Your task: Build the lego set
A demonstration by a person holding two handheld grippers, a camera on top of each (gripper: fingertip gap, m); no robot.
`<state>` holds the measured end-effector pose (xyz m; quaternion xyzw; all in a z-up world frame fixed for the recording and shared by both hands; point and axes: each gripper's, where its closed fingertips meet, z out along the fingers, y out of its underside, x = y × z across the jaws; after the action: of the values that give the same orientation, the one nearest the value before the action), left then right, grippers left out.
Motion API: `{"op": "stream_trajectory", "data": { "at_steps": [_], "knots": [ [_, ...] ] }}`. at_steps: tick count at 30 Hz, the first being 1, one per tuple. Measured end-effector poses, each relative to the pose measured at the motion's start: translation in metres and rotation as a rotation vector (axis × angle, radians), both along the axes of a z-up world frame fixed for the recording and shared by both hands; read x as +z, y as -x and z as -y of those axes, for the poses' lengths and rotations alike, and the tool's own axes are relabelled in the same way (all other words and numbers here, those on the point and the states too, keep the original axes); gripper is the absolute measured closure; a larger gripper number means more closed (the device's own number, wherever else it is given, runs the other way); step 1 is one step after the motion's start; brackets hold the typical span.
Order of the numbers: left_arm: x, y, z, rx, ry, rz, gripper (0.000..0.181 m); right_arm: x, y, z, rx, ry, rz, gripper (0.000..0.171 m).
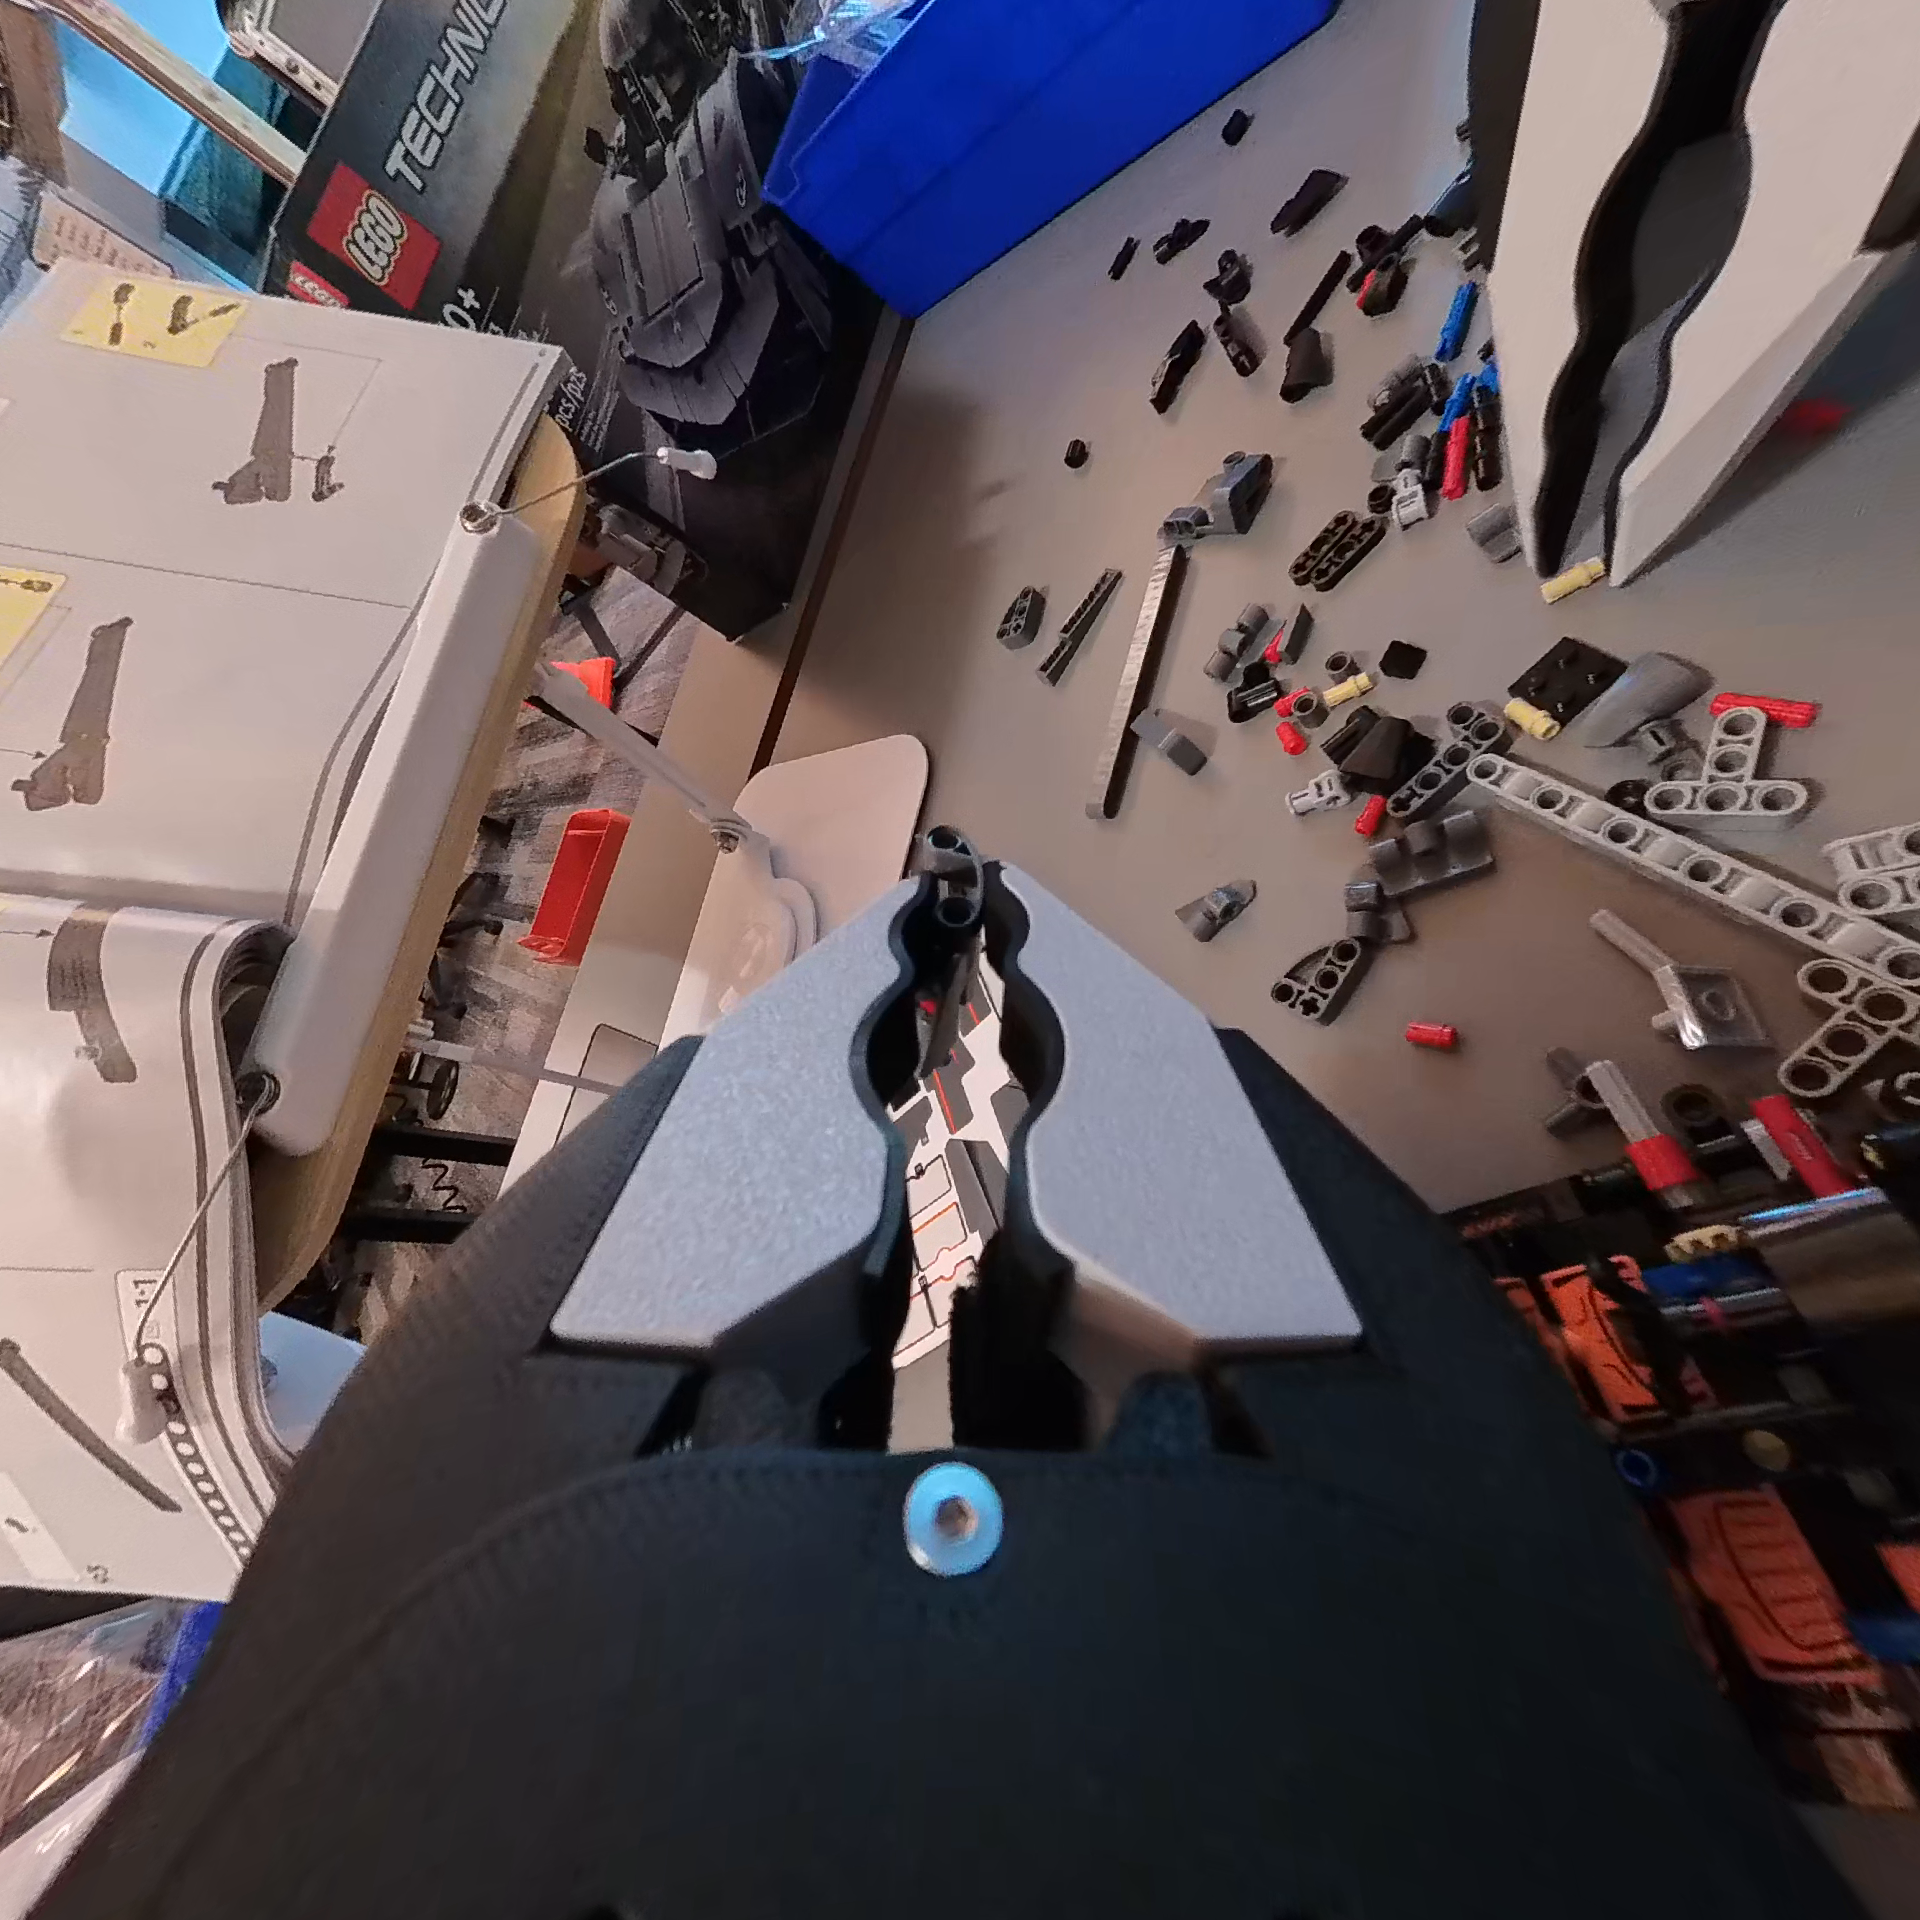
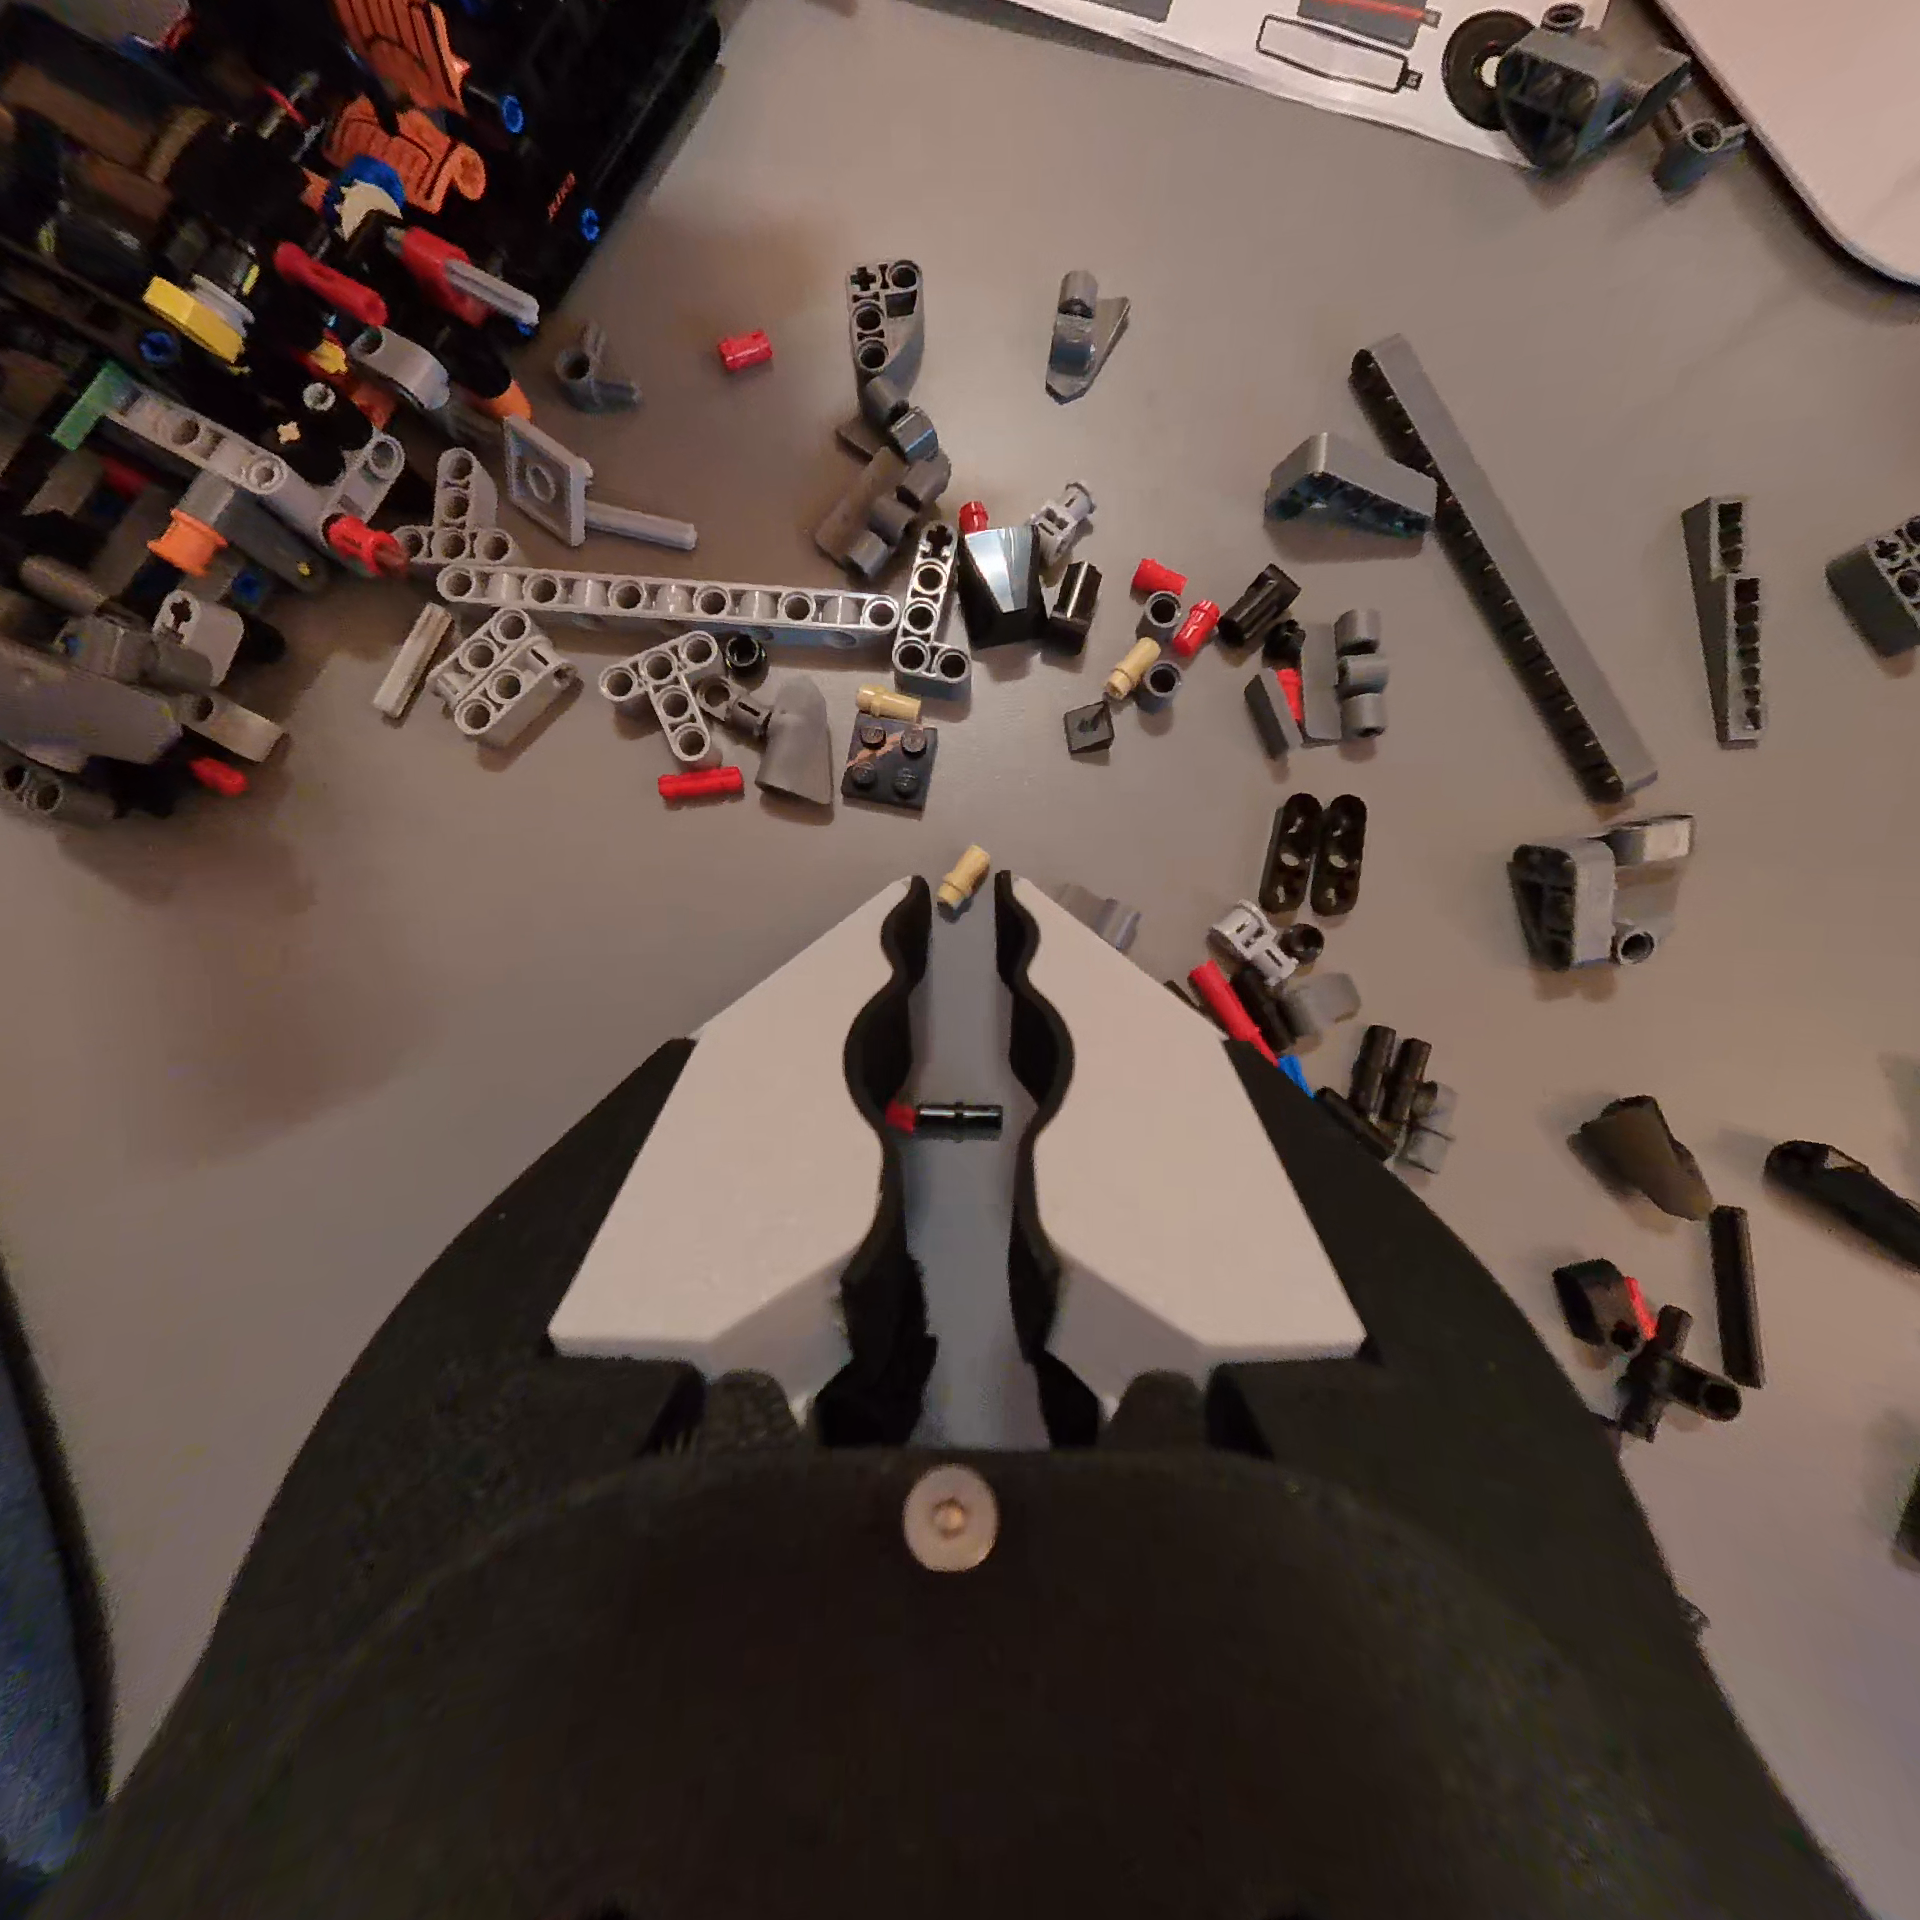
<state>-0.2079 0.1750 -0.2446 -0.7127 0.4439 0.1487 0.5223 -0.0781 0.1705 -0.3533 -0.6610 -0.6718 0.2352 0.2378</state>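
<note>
Left wrist view: the left gripper [image 1: 961, 883] is clenched on a dark grey lego connector [image 1: 951, 883] above the table edge [image 1: 831, 561]. Right wrist view: the right gripper [image 2: 961, 883] hangs released around a tan pin [image 2: 963, 879] on bare grey table [image 2: 312, 987], with scattered lego pieces [image 2: 935, 603] beyond and the half-built model [image 2: 208, 364] at the far left corner.

The desk [image 2: 312, 935] is matt grey and smooth, with a soft sheen where light falls. The left hand-held gripper [image 1: 951, 894] has fingers [image 1: 769, 1122] of grainy matt grey plastic on a rough black body, fixed by a shiny metal screw [image 1: 953, 1519]. The right hand-held gripper [image 2: 961, 894] has the same finish. The loose bricks [image 2: 665, 608] are hard, smooth plastic, slightly glossy. The blue bin [image 1: 1018, 135] is glossy plastic. The booklet [image 1: 208, 499] is smooth paper, the box [image 1: 499, 208] printed cardboard.
</note>
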Motion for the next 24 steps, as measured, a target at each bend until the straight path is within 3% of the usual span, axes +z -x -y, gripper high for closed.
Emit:
{"op": "stream_trajectory", "data": {
  "at_steps": [10,19,24],
  "knots": [
    [0.001,-0.004,0.002,-0.012,-0.008,-0.007,0.175,0.004,0.002,0.002,0.029,-0.005,-0.028,0.168],
    [-0.005,-0.024,0.006,-0.053,0.038,0.0,0.175,0.056,0.019,0.002,0.103,-0.094,-0.157,0.169],
    [-0.013,-0.055,0.015,-0.122,0.147,0.014,0.175,0.065,0.003,0.002,0.112,-0.073,-0.154,0.169]
  ]
}}
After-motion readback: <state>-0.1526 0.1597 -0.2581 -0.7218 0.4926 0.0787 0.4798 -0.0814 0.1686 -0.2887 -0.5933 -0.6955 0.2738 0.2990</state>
